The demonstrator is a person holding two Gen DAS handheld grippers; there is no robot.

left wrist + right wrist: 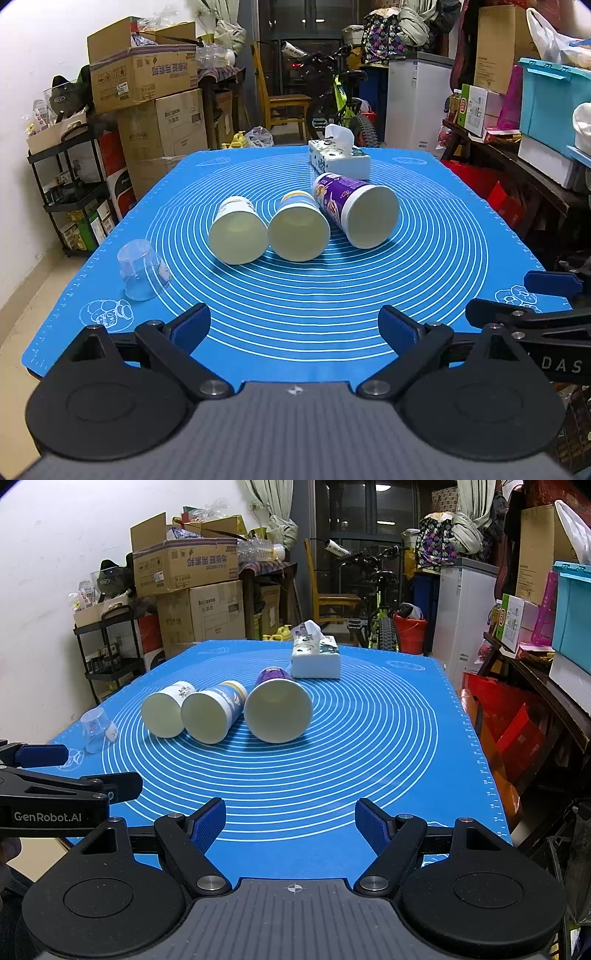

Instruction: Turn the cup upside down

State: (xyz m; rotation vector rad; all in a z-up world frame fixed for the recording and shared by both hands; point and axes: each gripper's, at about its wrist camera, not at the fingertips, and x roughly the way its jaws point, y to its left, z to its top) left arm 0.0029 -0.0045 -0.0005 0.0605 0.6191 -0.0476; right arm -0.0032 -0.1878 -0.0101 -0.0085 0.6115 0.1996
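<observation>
Blue mat [295, 325], three paper cups [298, 232] lying on their sides mid-mat, clear cup [142, 269] upside down far left, tissue box [339, 158] behind, left gripper [294, 325] and right gripper [290, 825] both gaping wide, holding nothing

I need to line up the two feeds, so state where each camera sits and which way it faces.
Left wrist: behind the open left tongs, low at the near edge of the blue mat, facing three paper cups lying on their sides; the right tongs' fingers show at right.
Right wrist: behind the open right tongs, facing likewise; the left tongs' fingers show at left.
Shared: purple cup, tissue box, clear cup.
</observation>
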